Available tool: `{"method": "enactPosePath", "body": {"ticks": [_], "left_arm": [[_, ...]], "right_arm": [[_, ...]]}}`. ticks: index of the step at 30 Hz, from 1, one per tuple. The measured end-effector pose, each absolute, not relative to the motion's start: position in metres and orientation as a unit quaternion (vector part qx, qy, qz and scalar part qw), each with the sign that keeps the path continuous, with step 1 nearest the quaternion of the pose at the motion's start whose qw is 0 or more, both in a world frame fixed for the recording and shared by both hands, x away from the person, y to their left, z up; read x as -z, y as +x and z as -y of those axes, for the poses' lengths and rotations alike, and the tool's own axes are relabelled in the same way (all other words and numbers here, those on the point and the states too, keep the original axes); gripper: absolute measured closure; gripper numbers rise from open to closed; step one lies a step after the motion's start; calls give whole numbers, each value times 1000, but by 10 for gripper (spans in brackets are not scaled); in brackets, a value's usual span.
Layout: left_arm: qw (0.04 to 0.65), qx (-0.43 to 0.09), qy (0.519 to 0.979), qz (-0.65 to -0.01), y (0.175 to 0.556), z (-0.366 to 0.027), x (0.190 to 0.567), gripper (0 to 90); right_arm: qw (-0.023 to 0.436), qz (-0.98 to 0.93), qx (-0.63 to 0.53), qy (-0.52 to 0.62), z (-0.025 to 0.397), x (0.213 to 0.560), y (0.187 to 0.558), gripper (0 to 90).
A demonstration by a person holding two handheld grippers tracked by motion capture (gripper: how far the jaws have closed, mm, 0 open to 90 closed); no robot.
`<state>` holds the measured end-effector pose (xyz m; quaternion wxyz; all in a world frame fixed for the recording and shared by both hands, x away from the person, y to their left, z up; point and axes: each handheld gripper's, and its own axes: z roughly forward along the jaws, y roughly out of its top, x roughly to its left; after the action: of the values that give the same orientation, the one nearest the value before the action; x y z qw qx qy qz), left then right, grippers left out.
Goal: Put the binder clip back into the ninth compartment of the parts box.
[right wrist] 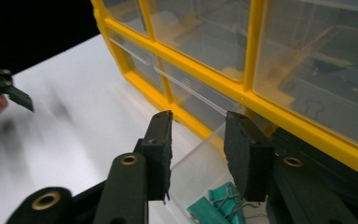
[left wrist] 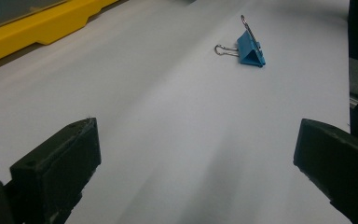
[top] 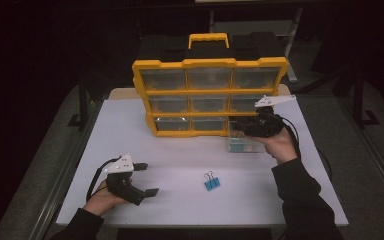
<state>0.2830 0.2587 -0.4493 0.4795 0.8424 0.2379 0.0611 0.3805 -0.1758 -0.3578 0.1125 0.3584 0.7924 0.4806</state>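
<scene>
Left claw (top: 146,179) gapes wide near a blue binder clip (top: 211,182) on the counter (top: 180,160); right claw (right wrist: 198,154), narrow and empty, hovers over the clear drawer (top: 242,145): approach the clip squarely.

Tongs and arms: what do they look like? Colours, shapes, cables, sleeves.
Both tongs have black bodies with two blocky black jaws. The left tongs and right tongs each carry a pale three-cornered plate on top and trail a black cable. In the right gripper view the jaw arms show brass-coloured rivets. The person wears dark long sleeves.
</scene>
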Motion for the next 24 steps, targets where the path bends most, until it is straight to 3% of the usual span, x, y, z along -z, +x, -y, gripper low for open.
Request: {"method": "enactPosePath", "body": {"ticks": [12,24], "left_arm": [[479,-60,843,-236,283,-259,450,4],[481,-61,842,-238,282,-259,449,4]], "right_arm": [[112,-797,-482,347,177,345,359,455],[101,-816,-465,327,167,352,331,369]]}}
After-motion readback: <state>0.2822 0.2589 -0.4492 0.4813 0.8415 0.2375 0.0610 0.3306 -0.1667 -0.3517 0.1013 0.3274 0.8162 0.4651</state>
